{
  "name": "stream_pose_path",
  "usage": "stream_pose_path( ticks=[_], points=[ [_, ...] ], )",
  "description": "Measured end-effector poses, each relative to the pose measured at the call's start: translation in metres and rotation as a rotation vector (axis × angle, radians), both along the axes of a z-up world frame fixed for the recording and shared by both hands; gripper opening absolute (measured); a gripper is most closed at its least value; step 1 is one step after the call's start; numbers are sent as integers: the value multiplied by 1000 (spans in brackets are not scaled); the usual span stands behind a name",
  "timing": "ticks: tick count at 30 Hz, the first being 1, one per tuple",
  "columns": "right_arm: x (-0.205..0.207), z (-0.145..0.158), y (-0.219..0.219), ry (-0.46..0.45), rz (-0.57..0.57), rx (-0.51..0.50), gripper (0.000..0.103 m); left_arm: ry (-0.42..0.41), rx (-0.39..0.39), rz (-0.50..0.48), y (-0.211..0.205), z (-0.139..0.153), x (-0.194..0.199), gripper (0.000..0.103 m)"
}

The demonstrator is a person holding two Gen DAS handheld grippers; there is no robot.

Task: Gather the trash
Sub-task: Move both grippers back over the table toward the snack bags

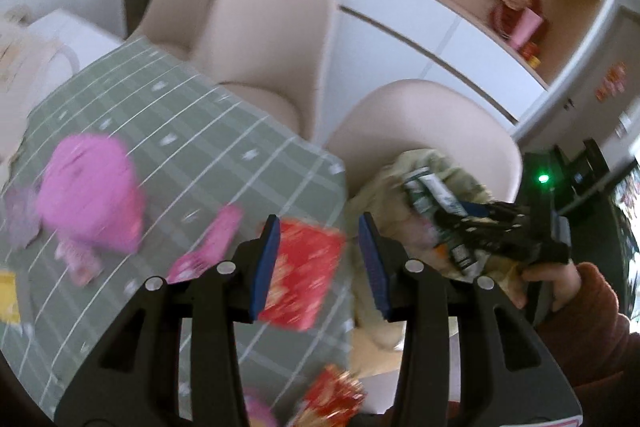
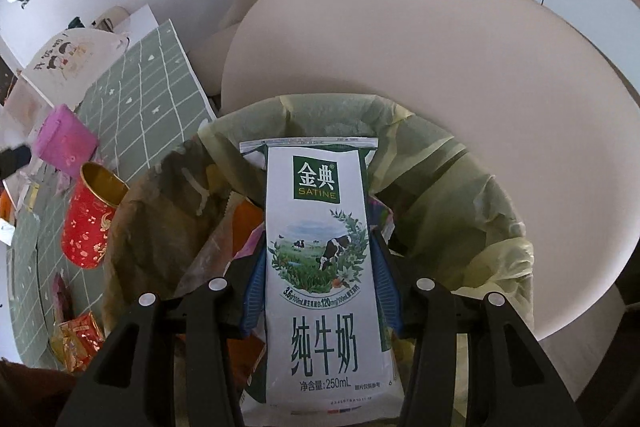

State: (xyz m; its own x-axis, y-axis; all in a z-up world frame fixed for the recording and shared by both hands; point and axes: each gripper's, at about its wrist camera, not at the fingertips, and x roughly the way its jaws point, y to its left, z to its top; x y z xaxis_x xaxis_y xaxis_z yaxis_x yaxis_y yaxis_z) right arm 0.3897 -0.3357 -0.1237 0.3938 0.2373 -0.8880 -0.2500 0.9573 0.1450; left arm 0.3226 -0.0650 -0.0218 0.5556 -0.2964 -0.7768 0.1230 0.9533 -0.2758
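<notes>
My right gripper (image 2: 320,255) is shut on a white and green milk carton (image 2: 320,267), its blue pads pressing both sides. It holds the carton over the bin lined with a yellowish bag (image 2: 460,187), which has wrappers inside. The left wrist view shows that carton (image 1: 432,195) above the bin bag (image 1: 376,195) beside the table corner. My left gripper (image 1: 318,227) is open above the table's edge with nothing between its pads. Below it on the green checked cloth (image 1: 160,115) lie a red patterned tin (image 1: 304,275) and a pink wrapper (image 1: 208,251).
A pink box (image 1: 88,195) sits further left on the cloth, and a crumpled red wrapper (image 1: 336,399) lies near the front edge. Beige chairs (image 1: 272,27) stand behind the table and the bin. A white cabinet with shelves (image 1: 440,27) lines the wall.
</notes>
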Motion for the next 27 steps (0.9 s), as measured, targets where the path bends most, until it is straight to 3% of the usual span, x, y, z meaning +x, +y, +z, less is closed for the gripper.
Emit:
stream_pose_path(
  ticks=[9, 15, 20, 22, 27],
  points=[
    [-25, 30, -11, -66, -83, 13, 53, 0, 16, 121, 79, -5, -48, 41],
    [-68, 76, -2, -219, -130, 67, 53, -2, 13, 138, 110, -12, -75, 43],
    [-112, 98, 31, -322, -60, 126, 53, -3, 6, 118, 128, -23, -93, 43],
    [-132, 95, 53, -339, -18, 140, 53, 2, 6, 101, 131, -28, -97, 43],
    [-165, 49, 111, -191, 79, 121, 53, 30, 33, 52, 140, -52, -121, 43]
  ],
)
